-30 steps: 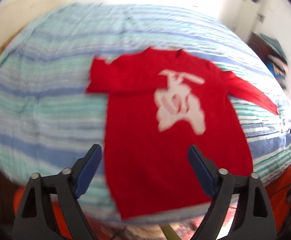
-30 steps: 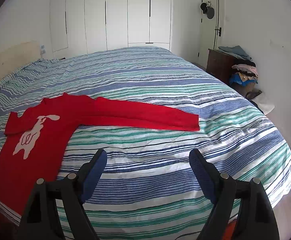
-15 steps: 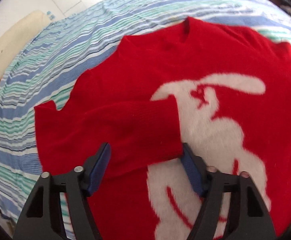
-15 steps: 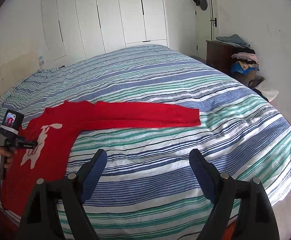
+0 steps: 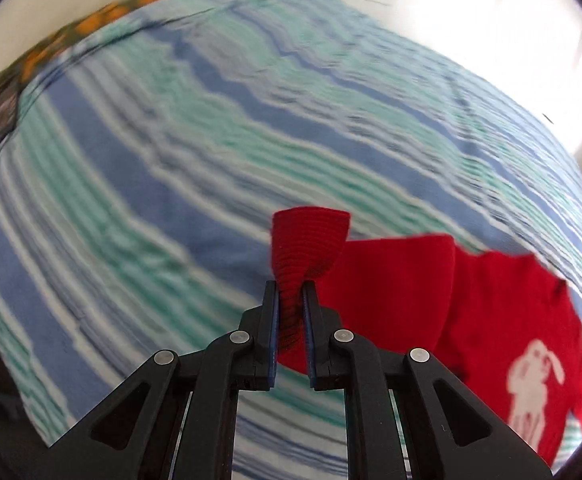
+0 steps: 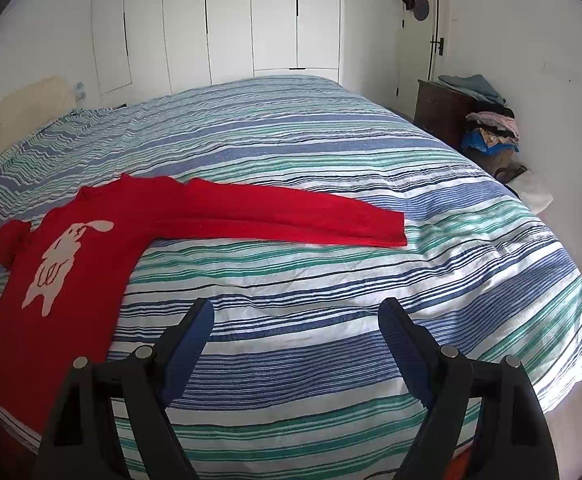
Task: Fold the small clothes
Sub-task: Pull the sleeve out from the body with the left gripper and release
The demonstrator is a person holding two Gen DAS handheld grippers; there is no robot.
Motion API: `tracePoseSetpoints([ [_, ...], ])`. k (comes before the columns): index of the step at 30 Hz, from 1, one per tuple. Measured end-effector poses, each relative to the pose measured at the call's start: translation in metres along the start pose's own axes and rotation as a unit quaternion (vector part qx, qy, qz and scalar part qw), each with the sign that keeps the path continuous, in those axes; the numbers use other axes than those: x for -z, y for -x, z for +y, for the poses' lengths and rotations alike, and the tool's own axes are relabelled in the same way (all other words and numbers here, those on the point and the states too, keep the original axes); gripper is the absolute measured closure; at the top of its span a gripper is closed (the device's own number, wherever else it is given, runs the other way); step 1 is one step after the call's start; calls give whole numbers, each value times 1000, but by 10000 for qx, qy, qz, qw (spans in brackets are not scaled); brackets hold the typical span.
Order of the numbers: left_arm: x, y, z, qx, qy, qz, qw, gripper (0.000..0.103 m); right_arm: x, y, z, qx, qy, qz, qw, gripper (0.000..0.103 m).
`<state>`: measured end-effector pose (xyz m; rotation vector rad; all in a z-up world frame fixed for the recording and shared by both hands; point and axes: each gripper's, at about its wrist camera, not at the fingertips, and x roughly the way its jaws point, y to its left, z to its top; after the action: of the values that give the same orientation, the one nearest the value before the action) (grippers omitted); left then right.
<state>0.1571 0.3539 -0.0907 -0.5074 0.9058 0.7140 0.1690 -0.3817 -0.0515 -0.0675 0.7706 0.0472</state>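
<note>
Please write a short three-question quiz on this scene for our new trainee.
1. True or false: the left tool is shut on the cuff of one sleeve of the red sweater.
2. Multiple choice: the other sleeve is A) folded over the chest, B) stretched flat across the striped bed, C) hanging off the edge.
3. Fill in: the right tool is ____ and holds nothing.

Key: 1 true; 2 B; 3 open.
</note>
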Motion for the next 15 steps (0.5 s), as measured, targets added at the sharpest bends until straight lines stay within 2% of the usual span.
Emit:
tracePoseSetpoints([
  [2, 6, -8, 24, -104, 210, 100, 9997, 94, 1, -4, 4, -2, 47, 60, 10000, 19],
  [5, 8, -17, 38, -261, 253, 107, 9993, 94, 2, -7, 10, -24, 140, 121, 9998, 19],
  [11, -7, 2, 65, -606, 570, -275, 9962, 94, 4, -10, 21, 52, 404, 175, 9990, 19],
  [13, -9, -10, 69, -862, 531, -231, 9946, 94, 4, -11, 21, 74, 400, 194, 9990, 19],
  [15, -3, -26, 73, -1205, 441, -7, 9917, 94, 4, -12, 19, 89, 361, 201, 9991, 19],
])
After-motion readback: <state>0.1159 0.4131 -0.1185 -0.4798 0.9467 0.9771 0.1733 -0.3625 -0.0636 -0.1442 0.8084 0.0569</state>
